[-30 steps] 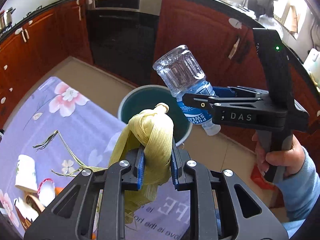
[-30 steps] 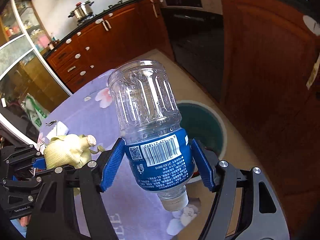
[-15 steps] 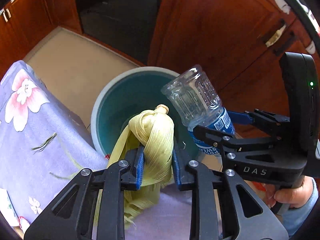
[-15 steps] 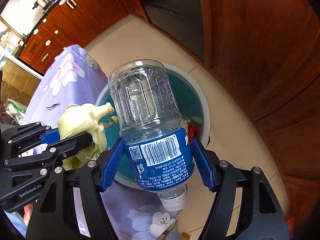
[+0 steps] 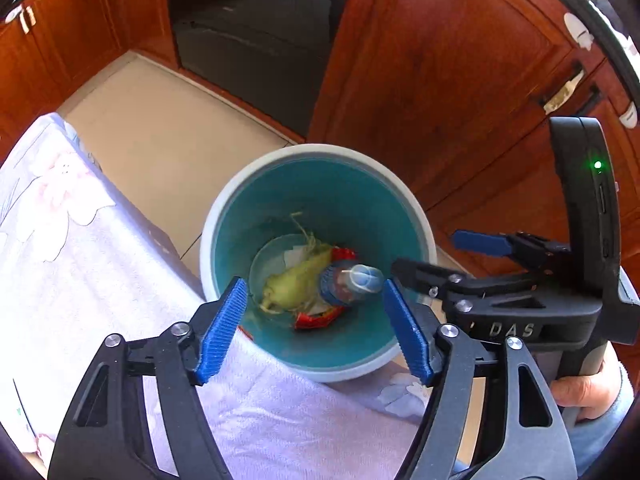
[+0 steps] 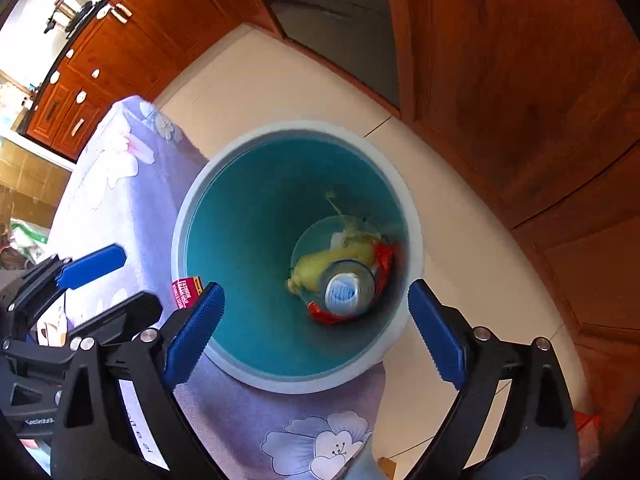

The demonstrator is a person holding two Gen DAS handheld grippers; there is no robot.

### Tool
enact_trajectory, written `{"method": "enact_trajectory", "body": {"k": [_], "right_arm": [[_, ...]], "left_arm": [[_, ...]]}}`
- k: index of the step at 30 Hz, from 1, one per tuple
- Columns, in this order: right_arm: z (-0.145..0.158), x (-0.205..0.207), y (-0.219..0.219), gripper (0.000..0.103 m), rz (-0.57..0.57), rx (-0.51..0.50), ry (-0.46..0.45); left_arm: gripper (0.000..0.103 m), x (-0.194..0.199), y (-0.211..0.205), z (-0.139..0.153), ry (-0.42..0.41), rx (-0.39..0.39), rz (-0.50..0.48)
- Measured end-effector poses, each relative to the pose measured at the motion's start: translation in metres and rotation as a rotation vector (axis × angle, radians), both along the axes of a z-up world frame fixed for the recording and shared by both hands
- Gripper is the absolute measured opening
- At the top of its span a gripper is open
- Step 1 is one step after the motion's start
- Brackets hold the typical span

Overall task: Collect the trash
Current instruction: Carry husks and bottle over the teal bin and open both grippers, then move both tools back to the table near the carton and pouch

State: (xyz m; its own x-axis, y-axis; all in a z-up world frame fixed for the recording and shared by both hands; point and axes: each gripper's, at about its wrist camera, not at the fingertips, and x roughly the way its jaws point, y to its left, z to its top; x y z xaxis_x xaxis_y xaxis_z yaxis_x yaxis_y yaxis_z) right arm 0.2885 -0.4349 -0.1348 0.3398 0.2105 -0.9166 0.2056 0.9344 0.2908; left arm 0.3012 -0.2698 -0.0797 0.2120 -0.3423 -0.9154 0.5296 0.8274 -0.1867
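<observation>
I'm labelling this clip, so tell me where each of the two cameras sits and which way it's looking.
Left wrist: on the left gripper, looking steeply down into the teal bin; its own opening, empty jaws show, plus the right gripper and the hand holding it.
Right wrist: on the right gripper, also looking down into the bin; its opening, empty jaws and the left gripper show.
Shared: the bin with the bottle, corn husk and red wrapper, and the floral cloth.

A teal bin [image 6: 256,216] with a pale rim is seen; the tablecloth [image 6: 120,184] is lilac with white flowers; cabinets [image 5: 440,80] are reddish-brown.
</observation>
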Motion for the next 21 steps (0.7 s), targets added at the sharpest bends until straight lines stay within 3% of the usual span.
{"method": "enact_trajectory", "body": {"k": [12,21], "right_arm": [[0.05,-0.03,0.026,0.092,0.027,-0.082,-0.075],[0.085,-0.056,0.085,0.092,0.134,-0.079,-0.133]], "left_arm": [[0.094,-0.049,0.054,0.037,-0.066,-0.07,0.061],[0.097,-0.084,0.13,0.062,-0.123,-0.06,0.114]]}}
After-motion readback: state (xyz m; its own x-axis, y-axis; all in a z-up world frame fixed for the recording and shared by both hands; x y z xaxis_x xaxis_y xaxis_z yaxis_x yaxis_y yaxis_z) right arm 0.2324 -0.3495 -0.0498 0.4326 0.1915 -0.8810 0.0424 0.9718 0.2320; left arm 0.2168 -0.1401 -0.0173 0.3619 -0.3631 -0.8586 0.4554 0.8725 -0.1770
